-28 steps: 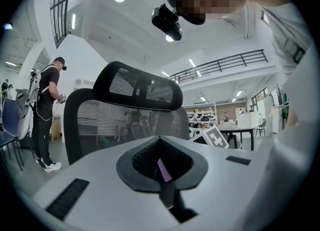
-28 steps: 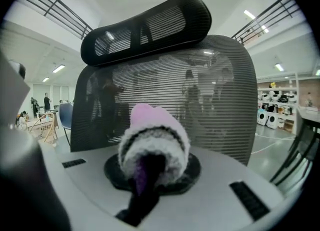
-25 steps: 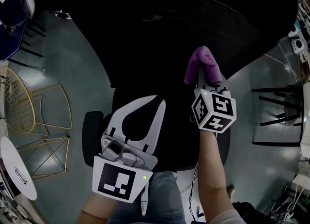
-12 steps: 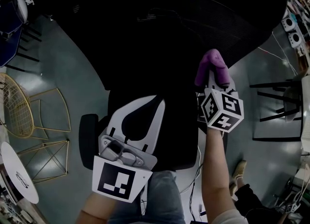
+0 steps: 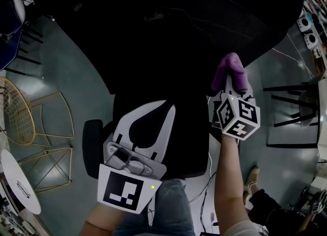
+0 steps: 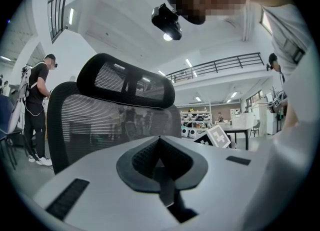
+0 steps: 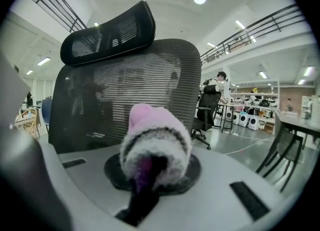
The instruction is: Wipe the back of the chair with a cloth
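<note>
**Cloth shifts right toward chair-back edge**

The right hand-held gripper (image 5: 231,86) is clamped on a fluffy purple-pink cloth (image 5: 229,69). Over the last second it has moved rightward and slightly down, toward the right edge of the black mesh office chair (image 7: 125,95). This looks like a wiping stroke nearing the side of the backrest. Whether the cloth touches the mesh cannot be told. The left hand-held gripper (image 5: 170,108) is closed on nothing, held low, and has not moved.
</note>
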Tool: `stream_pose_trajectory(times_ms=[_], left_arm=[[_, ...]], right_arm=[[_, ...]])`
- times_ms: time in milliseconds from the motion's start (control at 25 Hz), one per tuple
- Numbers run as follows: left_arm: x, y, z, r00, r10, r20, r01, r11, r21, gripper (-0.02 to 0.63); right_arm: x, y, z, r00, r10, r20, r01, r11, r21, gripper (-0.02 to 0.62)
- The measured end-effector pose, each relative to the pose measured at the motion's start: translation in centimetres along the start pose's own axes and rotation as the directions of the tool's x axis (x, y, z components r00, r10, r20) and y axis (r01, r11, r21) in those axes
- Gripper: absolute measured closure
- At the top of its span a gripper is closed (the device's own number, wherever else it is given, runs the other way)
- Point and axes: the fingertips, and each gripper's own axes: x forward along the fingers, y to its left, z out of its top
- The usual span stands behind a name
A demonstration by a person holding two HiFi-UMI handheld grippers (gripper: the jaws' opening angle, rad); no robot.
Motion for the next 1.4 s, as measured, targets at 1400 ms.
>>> stream_pose_trajectory(times_ms=[1400], left_arm=[[-1.6,1.3,-1.1,0.999,0.036,-0.016,-0.036,0.999,-0.008,0.594]], right_arm=[[0.6,4.2,-5.4,0.994,0.052,-0.093,-0.053,0.999,-0.009,0.552]])
